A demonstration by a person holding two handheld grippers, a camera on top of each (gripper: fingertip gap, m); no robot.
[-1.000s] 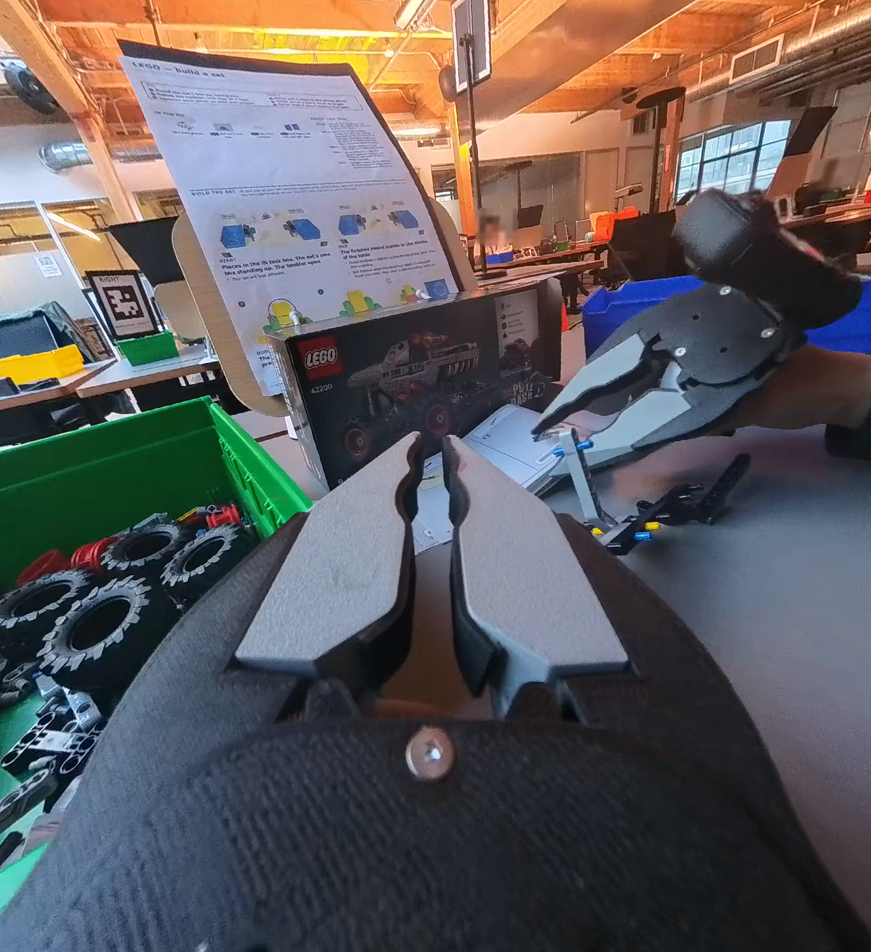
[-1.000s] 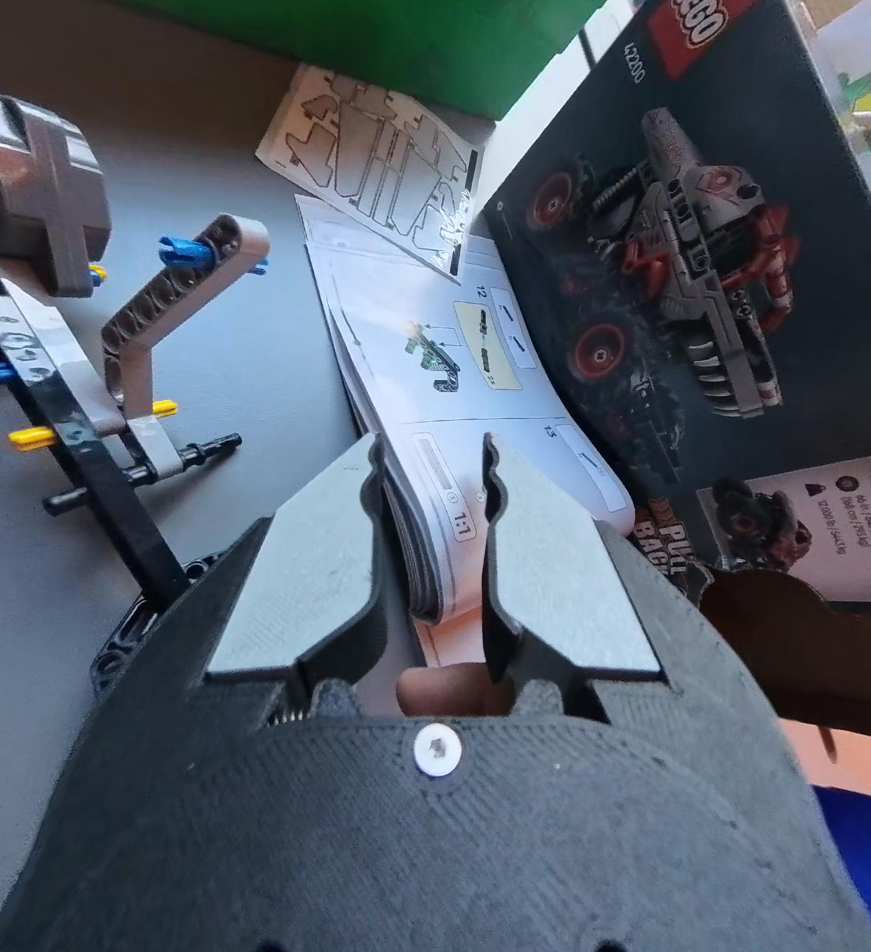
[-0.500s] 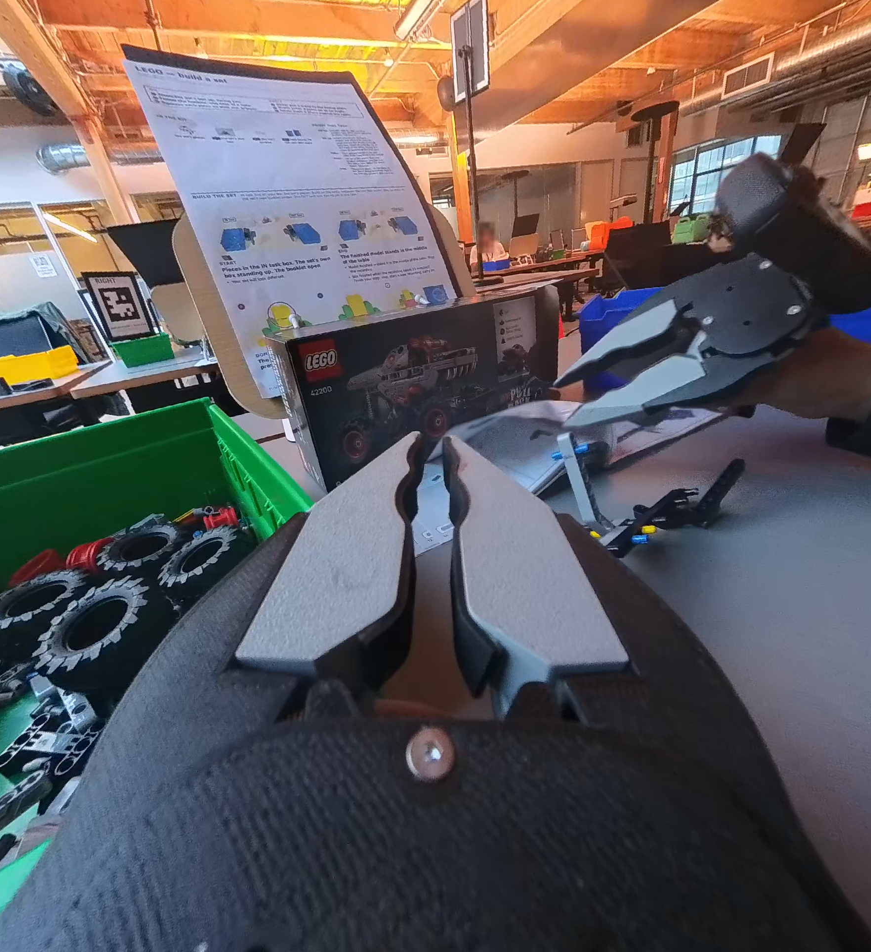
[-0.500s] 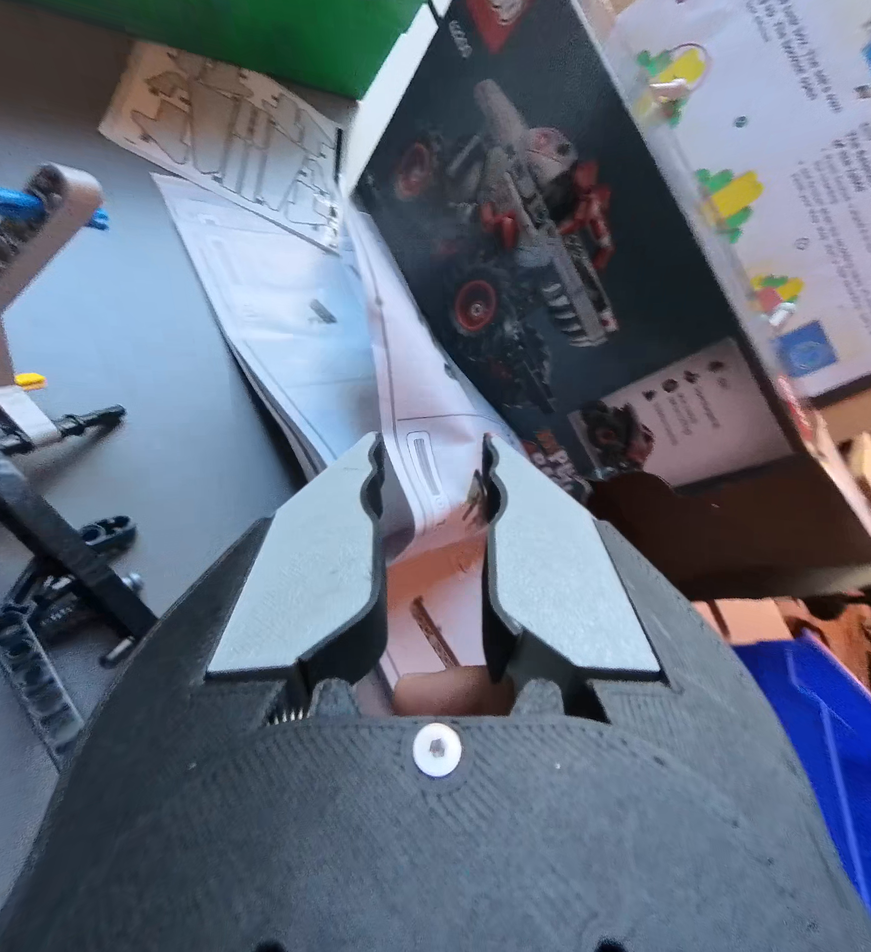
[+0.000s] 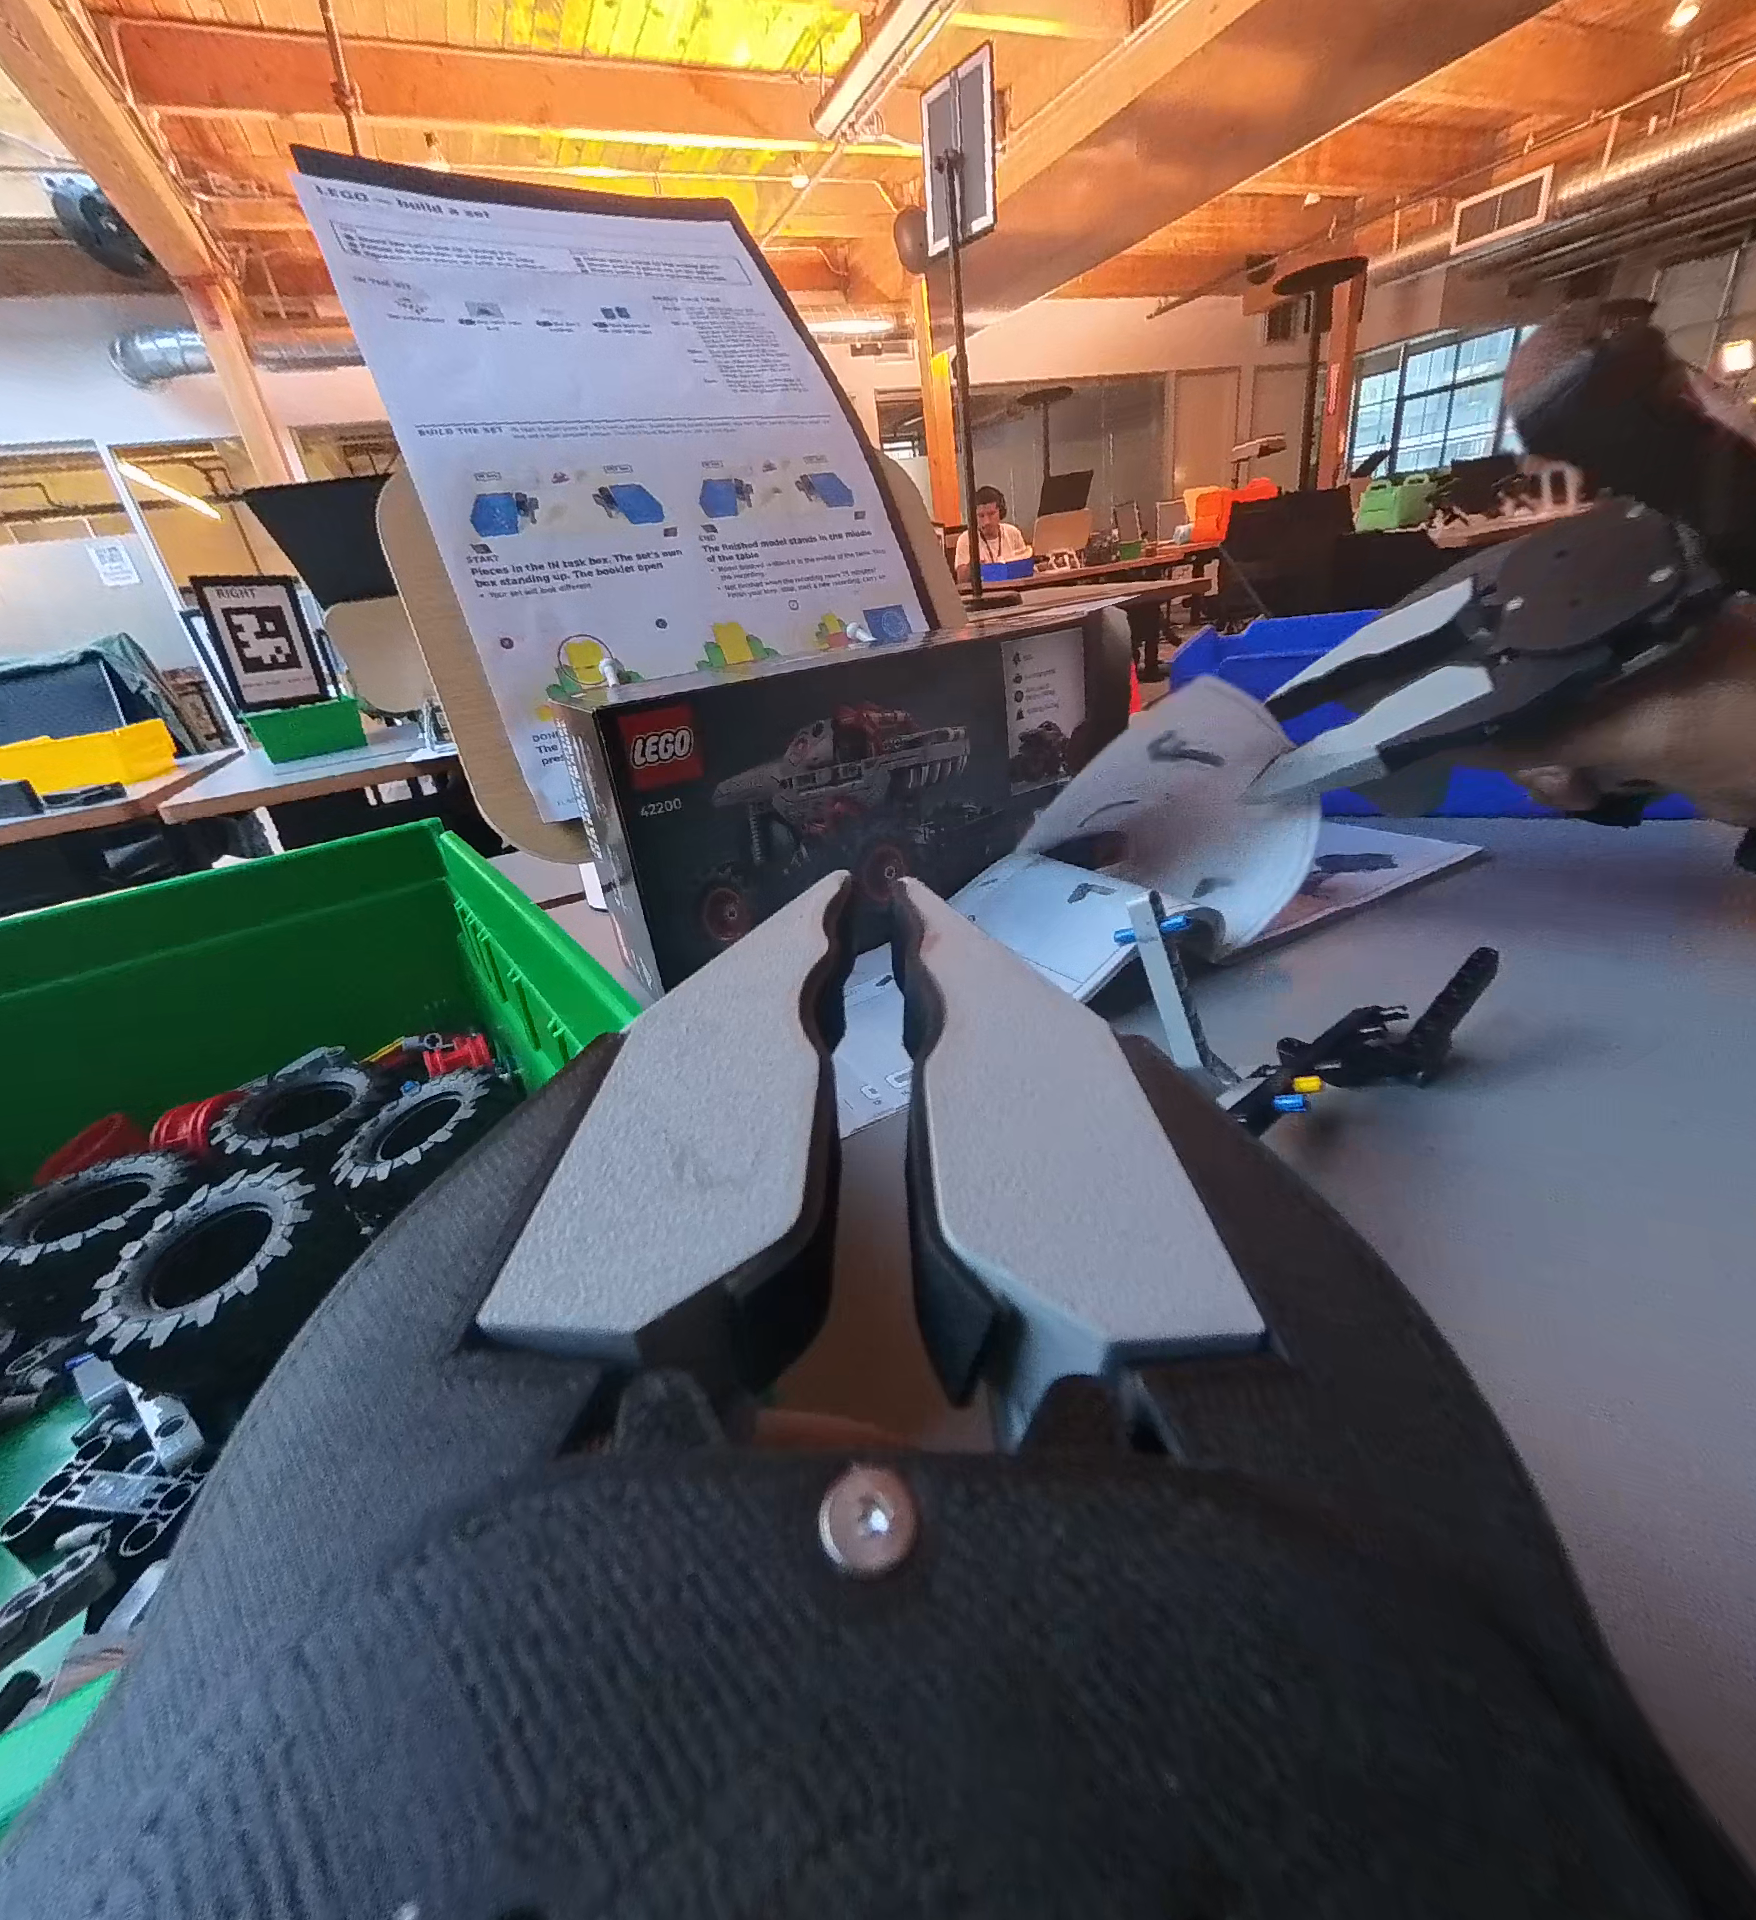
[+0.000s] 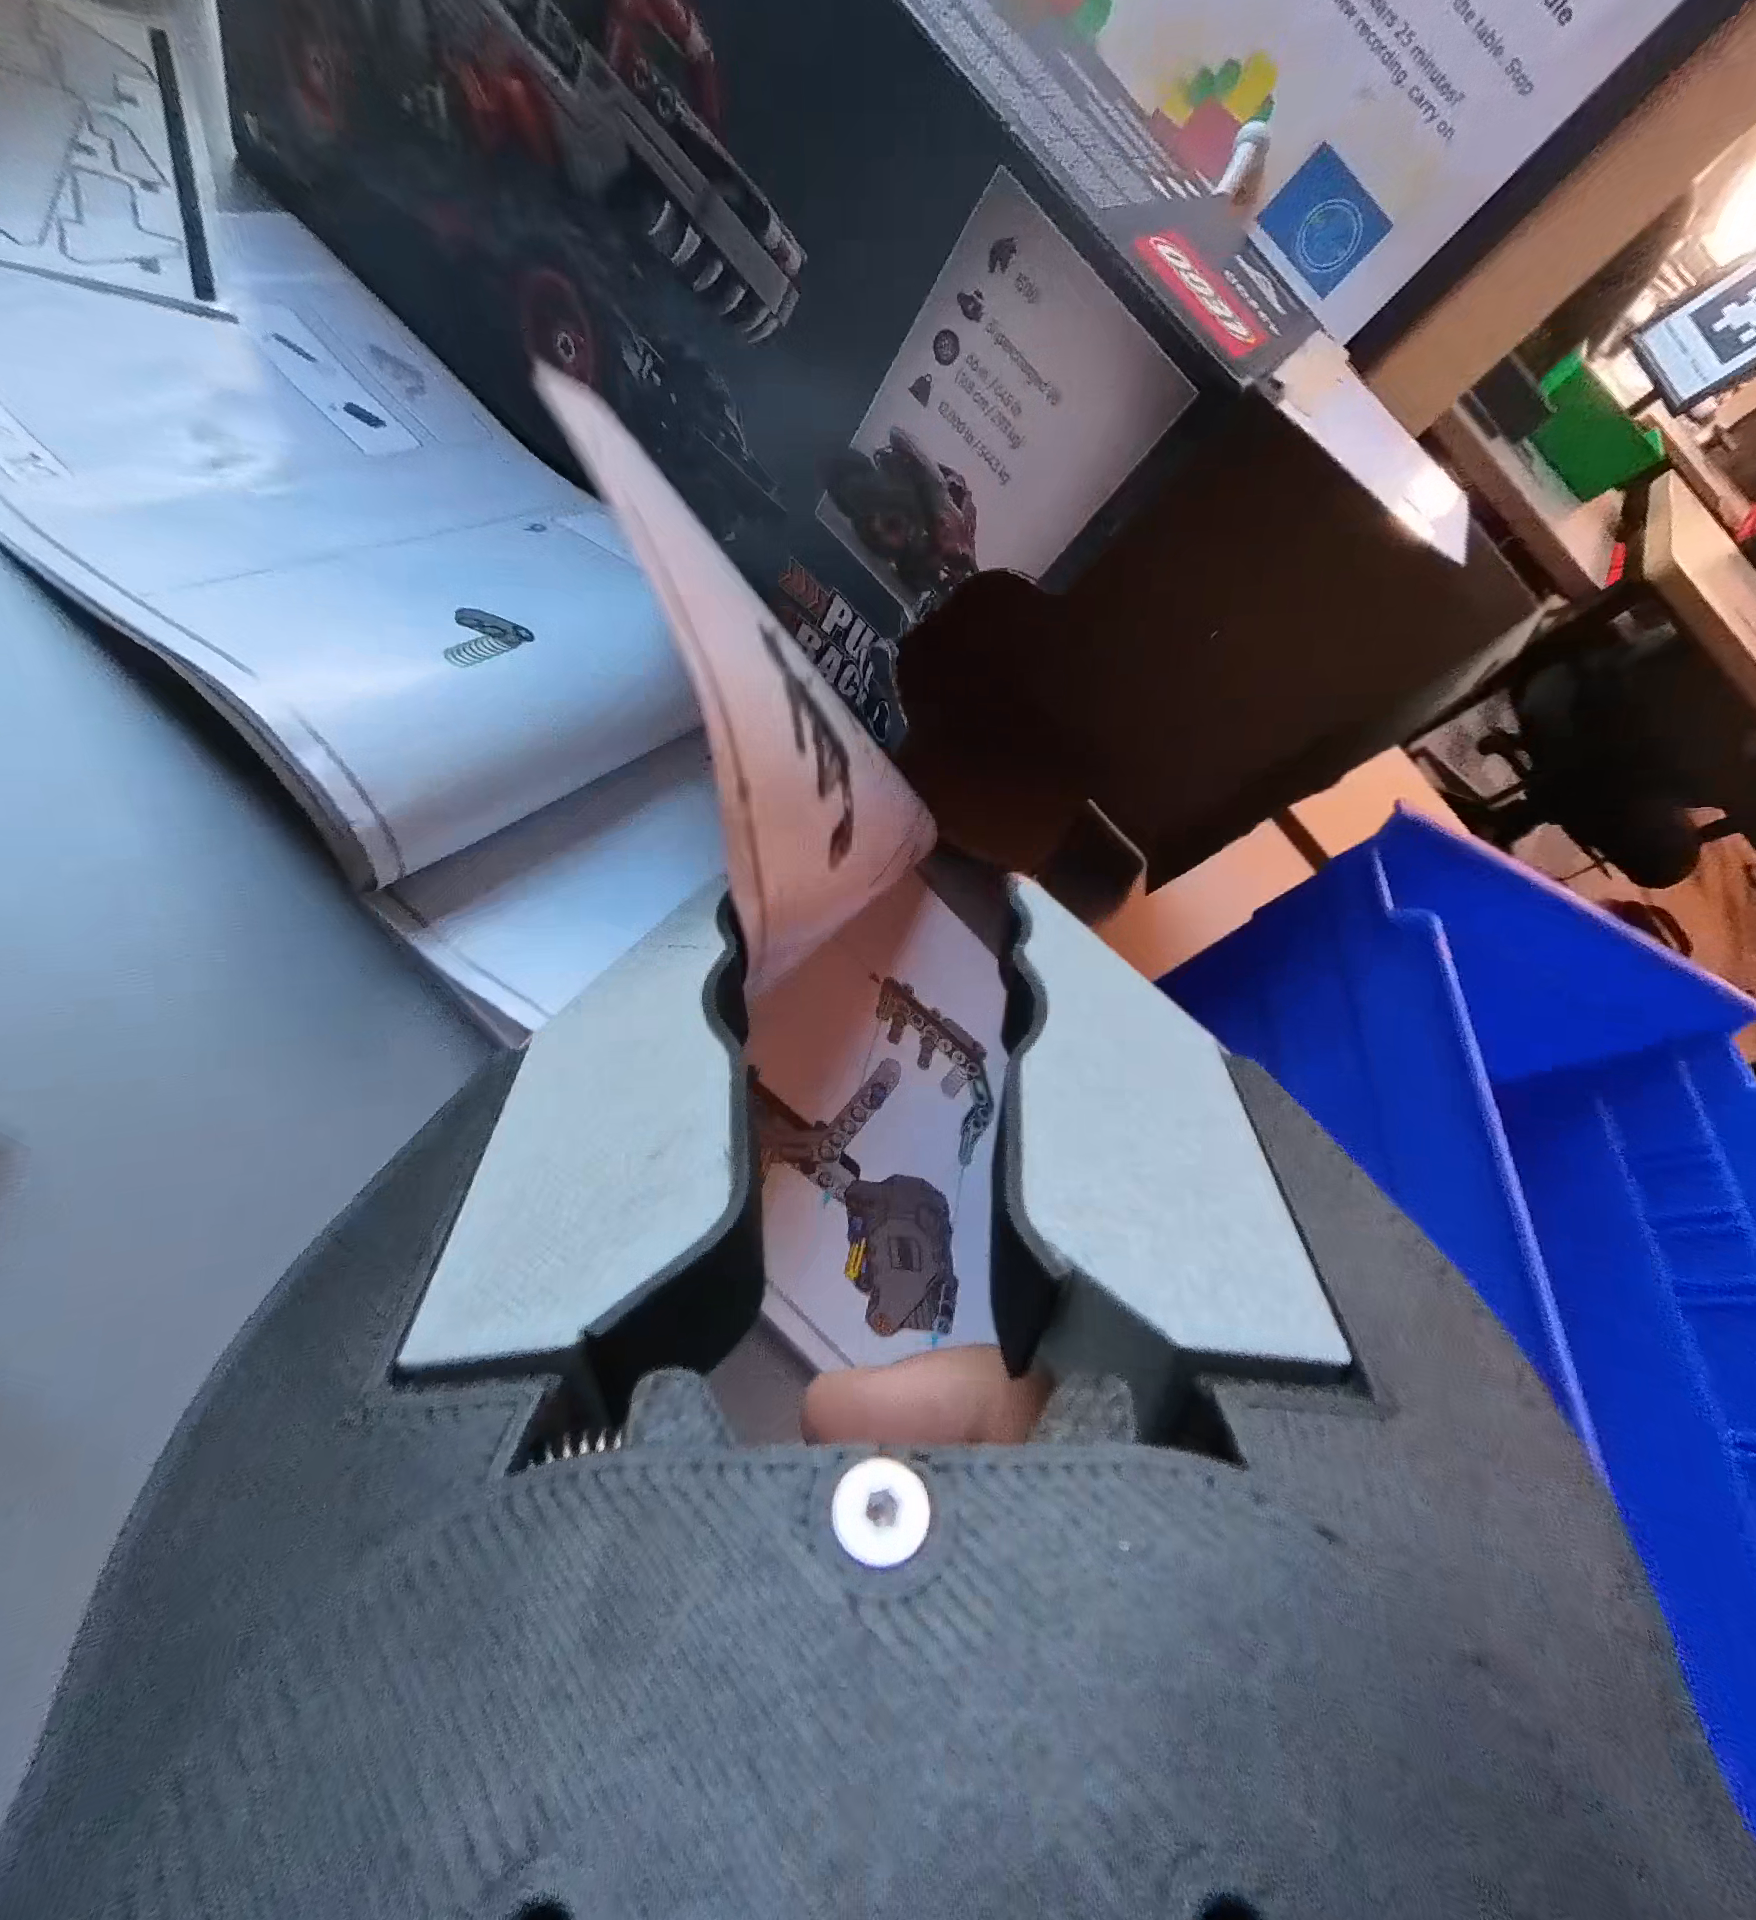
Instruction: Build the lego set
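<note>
The open instruction booklet (image 5: 1050, 904) lies on the grey table in front of the black set box (image 5: 832, 790). My right gripper (image 6: 869, 935) is open above the booklet (image 6: 334, 582). One page (image 6: 749, 748) stands curled up against the inner side of its left finger. The left wrist view shows that gripper (image 5: 1269, 743) at the right with the lifted page (image 5: 1186, 790) at its tips. A partly built black and grey assembly (image 5: 1352, 1049) with blue and yellow pins lies next to the booklet. My left gripper (image 5: 874, 894) is shut and empty, low over the table.
A green bin (image 5: 230, 935) at the left holds black tyres (image 5: 209, 1257) and several loose parts. A blue bin (image 6: 1528, 1195) stands right of the booklet. A printed sheet on a board (image 5: 625, 436) stands behind the box. A sticker sheet (image 6: 43, 177) lies by the booklet. Spacing between my two grippers at the tips: around 30 cm.
My right gripper has risen and swung right, away from the assembly, lifting a booklet page that now stands curled up. My left gripper has stayed still.
</note>
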